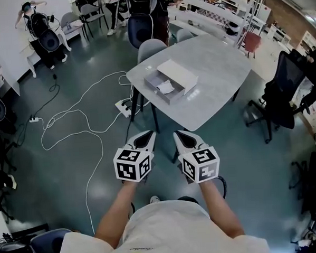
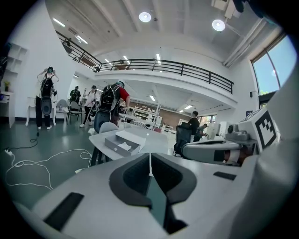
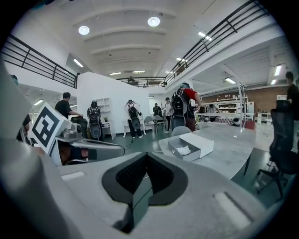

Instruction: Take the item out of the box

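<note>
An open grey box (image 1: 164,89) lies near the left corner of a grey table (image 1: 214,83), its white lid (image 1: 177,74) resting across its far side. Inside it shows a white crumpled item (image 1: 166,87). The same box (image 2: 120,144) and the box (image 3: 188,148) appear ahead in both gripper views. My left gripper (image 1: 146,136) and right gripper (image 1: 180,136) hang side by side over the floor, short of the table's front edge. Both are shut with nothing between the jaws.
White cables (image 1: 73,120) loop over the green floor at left, ending at a power strip (image 1: 122,106) beside the table leg. A grey chair (image 1: 148,48) stands behind the table and a black office chair (image 1: 280,98) at right. People stand at the back.
</note>
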A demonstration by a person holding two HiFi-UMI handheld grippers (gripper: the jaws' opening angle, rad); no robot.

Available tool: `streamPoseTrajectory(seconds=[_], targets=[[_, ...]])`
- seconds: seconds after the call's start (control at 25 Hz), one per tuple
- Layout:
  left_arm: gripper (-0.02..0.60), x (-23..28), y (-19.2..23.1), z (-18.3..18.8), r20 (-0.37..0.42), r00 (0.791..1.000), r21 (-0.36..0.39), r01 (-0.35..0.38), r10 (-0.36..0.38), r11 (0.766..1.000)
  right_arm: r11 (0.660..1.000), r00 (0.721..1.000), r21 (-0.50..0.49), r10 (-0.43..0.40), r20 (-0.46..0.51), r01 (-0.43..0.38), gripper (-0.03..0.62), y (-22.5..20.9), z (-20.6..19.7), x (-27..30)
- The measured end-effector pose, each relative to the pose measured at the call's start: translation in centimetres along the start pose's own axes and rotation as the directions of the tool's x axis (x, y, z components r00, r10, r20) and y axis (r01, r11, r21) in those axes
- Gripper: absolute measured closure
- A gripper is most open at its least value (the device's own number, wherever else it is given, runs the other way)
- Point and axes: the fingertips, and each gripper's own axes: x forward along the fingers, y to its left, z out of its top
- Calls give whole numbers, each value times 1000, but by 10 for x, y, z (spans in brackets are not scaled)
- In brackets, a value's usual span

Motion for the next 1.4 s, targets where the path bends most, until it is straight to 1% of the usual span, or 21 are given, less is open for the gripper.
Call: streamPoseTrajectory(seconds=[0.32,0.52,0.88,1.12,1.4], targets=[[563,28,14,6,-17,1000,14,-4,4,1000,1000,1000,25,-7,6,7,589,-23,1,21],[563,57,25,9,-33,999,21,-25,26,999,999,1000,39,18,13,-18,589,-47,2,44],[563,135,46,34,-58,994,27,-95,96,995,995,997,59,78,2,-78,589,-116,22,98],[563,185,54,45,-82,986,29,-143,145,989,987,989,62,147,-23,-145,589,-159,29,127],[563,232,54,47,-108,981,43,-158,162,986,981,983,72,182,-21,-180,589,-201,39,142]])
